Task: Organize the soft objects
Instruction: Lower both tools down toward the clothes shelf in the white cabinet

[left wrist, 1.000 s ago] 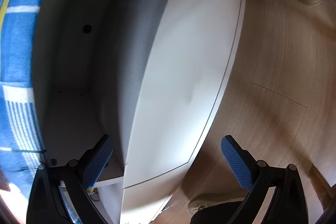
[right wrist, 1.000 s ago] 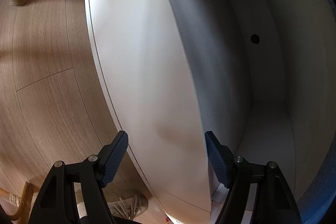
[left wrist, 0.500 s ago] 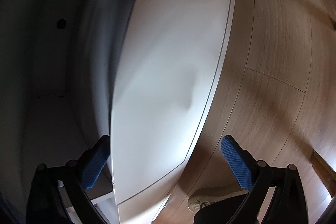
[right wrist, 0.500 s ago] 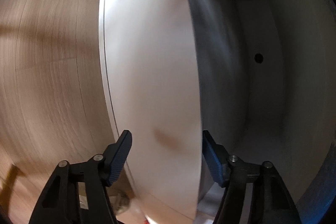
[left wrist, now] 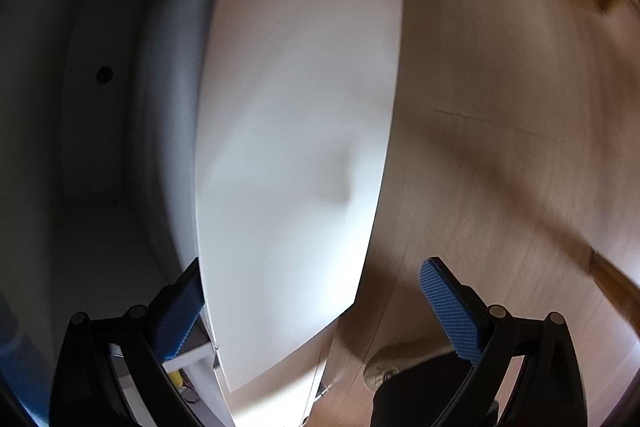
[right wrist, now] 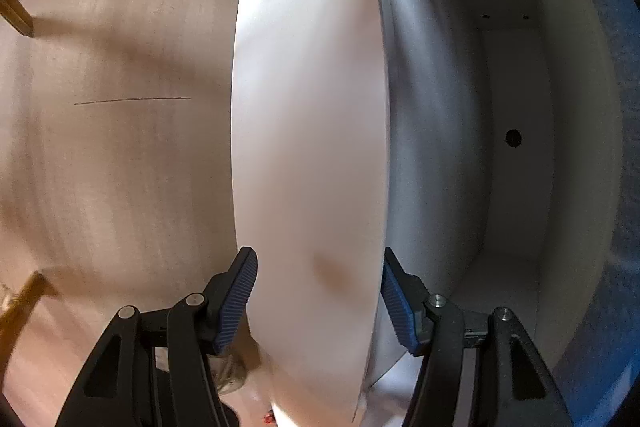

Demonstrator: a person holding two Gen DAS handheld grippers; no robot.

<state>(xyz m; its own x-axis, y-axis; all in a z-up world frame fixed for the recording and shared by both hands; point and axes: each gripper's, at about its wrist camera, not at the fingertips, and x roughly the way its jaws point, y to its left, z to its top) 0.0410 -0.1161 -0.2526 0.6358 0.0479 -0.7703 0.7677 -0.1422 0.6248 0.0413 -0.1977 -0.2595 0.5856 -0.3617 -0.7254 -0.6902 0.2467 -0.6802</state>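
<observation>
Blue woven fabric [right wrist: 618,163], the soft item: a strip at the right margin of the right wrist view, beyond the far wall of the white cabinet compartment [right wrist: 516,211], well apart from the white flat cabinet door [right wrist: 308,107]. A yellow patch shows near its top.

Your right gripper [right wrist: 318,303]: jaws have just been closing, and the door stands between them. Both blue ribbed pads [right wrist: 240,299] lie against its two sides, at roughly half spread.

Your left gripper [left wrist: 312,307]: fingers spread wide and holding nothing. The left pad [left wrist: 180,311] is just beside the door's [left wrist: 288,107] compartment-side edge. The other pad stands clear of the door over the floor.

Compartment: a small round hole [right wrist: 513,137] in its back panel.

Light wood plank floor [right wrist: 120,155]: on the door's outer side.
</observation>
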